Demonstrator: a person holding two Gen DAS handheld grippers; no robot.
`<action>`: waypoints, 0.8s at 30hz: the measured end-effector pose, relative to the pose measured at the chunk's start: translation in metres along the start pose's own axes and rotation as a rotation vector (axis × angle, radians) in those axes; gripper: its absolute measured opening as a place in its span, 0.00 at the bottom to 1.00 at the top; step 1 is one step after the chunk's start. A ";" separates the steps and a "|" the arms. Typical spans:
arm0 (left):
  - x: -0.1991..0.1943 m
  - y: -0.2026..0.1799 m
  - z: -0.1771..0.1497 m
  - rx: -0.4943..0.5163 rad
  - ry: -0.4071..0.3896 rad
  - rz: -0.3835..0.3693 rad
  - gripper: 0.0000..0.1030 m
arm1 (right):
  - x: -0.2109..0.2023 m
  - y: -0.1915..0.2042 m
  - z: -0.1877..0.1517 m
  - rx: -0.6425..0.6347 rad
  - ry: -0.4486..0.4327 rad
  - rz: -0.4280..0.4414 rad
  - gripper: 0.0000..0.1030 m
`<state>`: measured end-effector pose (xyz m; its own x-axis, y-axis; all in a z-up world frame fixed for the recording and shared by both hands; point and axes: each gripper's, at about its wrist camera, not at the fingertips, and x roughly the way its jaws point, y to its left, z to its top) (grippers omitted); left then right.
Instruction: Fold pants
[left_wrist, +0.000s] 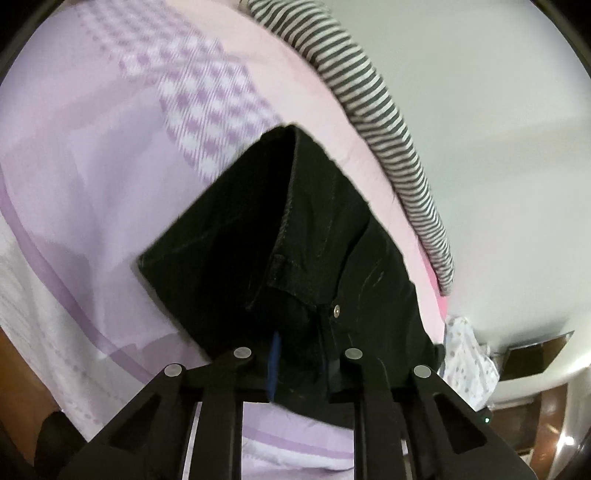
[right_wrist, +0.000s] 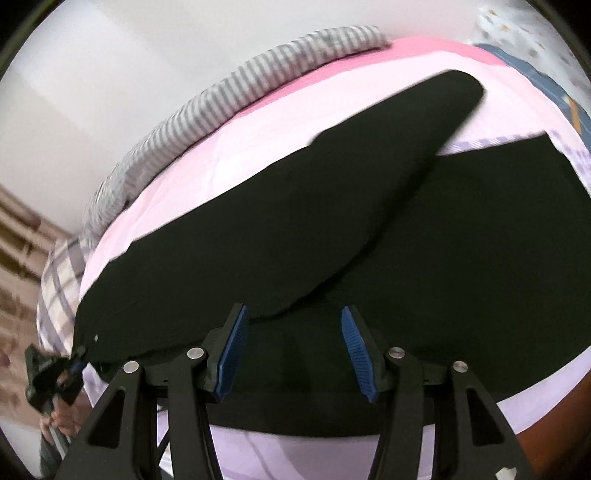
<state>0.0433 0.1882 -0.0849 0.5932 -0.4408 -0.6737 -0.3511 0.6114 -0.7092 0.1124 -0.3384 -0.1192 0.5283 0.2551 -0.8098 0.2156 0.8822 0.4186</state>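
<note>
The black pants (right_wrist: 332, 229) lie spread on the bed (right_wrist: 221, 155), filling the middle and right of the right wrist frame. The left hand-held gripper (left_wrist: 299, 365) is clenched on the pants' waistband, which bunches at the lower centre. The right hand-held gripper (right_wrist: 291, 350) hangs released over the cloth, apparently just above it; its blue pads (right_wrist: 232, 354) stand apart.

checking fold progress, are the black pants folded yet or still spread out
Still spread out: in the right wrist view the black pants lie on the pink sheet with both legs apart, while the left gripper pinches the waistband.
</note>
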 end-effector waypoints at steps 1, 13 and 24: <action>-0.003 -0.004 0.002 0.007 -0.009 -0.004 0.16 | 0.000 -0.005 0.002 0.020 -0.007 -0.005 0.49; -0.022 -0.032 0.024 0.008 -0.038 -0.056 0.15 | 0.030 -0.038 0.011 0.259 -0.009 0.268 0.49; -0.025 -0.051 0.038 0.053 -0.058 -0.006 0.15 | 0.037 -0.055 0.047 0.384 -0.105 0.416 0.50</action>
<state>0.0735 0.1930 -0.0239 0.6364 -0.4068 -0.6554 -0.3092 0.6438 -0.6999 0.1586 -0.3957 -0.1528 0.7070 0.4922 -0.5078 0.2440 0.5041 0.8284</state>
